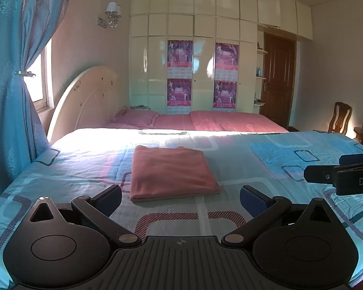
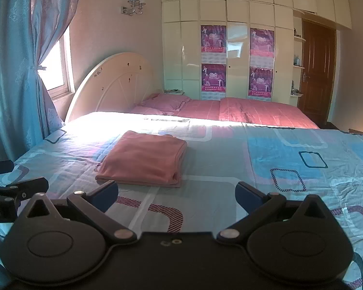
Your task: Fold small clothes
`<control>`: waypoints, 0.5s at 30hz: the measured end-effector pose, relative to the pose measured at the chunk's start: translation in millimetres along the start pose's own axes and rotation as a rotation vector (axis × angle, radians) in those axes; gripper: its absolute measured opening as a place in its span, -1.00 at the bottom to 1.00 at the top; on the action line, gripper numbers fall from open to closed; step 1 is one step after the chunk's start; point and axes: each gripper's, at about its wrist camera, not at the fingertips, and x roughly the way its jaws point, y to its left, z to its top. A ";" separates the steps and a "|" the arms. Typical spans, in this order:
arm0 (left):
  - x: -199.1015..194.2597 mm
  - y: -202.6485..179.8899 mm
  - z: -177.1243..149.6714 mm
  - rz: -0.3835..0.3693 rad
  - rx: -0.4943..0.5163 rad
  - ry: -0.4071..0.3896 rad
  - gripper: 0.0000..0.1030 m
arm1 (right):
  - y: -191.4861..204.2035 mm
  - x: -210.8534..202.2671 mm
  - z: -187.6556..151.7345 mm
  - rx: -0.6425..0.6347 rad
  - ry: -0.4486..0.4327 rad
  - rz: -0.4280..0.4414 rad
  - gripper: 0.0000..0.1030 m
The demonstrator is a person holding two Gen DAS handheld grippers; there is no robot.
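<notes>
A pink garment (image 1: 170,172) lies folded into a neat rectangle on the blue patterned bedsheet (image 1: 266,159). It also shows in the right wrist view (image 2: 144,160), left of centre. My left gripper (image 1: 180,200) is open and empty, just in front of the garment's near edge. My right gripper (image 2: 176,197) is open and empty, a little to the right of and in front of the garment. The right gripper's fingers (image 1: 326,175) show at the right edge of the left wrist view. The left gripper's fingers (image 2: 24,188) show at the left edge of the right wrist view.
A second bed with a pink cover (image 1: 230,120) and a white headboard (image 1: 89,99) stands behind. A blue curtain (image 1: 9,84) hangs at the left by a window. White wardrobes (image 1: 205,48), a brown door (image 1: 278,79) and a wooden chair (image 1: 340,118) stand at the back.
</notes>
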 end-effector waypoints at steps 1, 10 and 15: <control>-0.1 0.3 0.0 -0.001 -0.002 -0.001 0.99 | -0.5 -0.4 0.4 0.000 0.000 0.002 0.99; -1.0 0.0 0.4 -0.004 0.004 -0.005 0.99 | -0.6 -1.0 1.5 -0.002 0.000 0.004 0.99; -1.0 -0.1 0.9 -0.003 0.008 -0.006 0.99 | 0.0 -1.1 1.9 -0.002 0.000 0.005 0.99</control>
